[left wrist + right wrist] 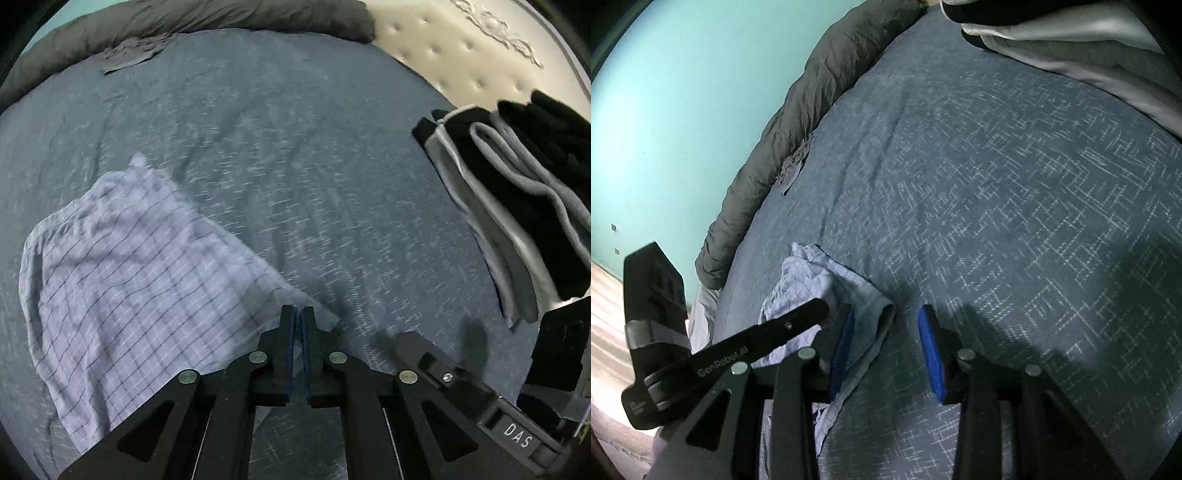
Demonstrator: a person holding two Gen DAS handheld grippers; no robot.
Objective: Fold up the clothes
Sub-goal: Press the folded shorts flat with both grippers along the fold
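Observation:
A pale lilac checked garment (pixel 122 266) lies partly folded on the blue patterned bedspread (pixel 295 147), at the lower left of the left wrist view. My left gripper (pixel 298 314) hangs over its right corner. Only a thin slit shows between its jaws, and I see no cloth in it. In the right wrist view the same garment (pixel 816 277) is bunched at the bed's left side. My right gripper (pixel 886 325) stands open over the garment's folded edge, which lies between the blue pads (pixel 929 339) close to the left one. Neither pad presses on it.
Folded black and grey clothes (pixel 517 192) are stacked at the right of the bed, on a cream mattress (pixel 461 48). A dark grey duvet (pixel 798 110) runs along the far edge below a teal wall (pixel 683 92). A small grey cloth (pixel 129 55) lies by it. Wooden floor (pixel 605 302) shows at the left.

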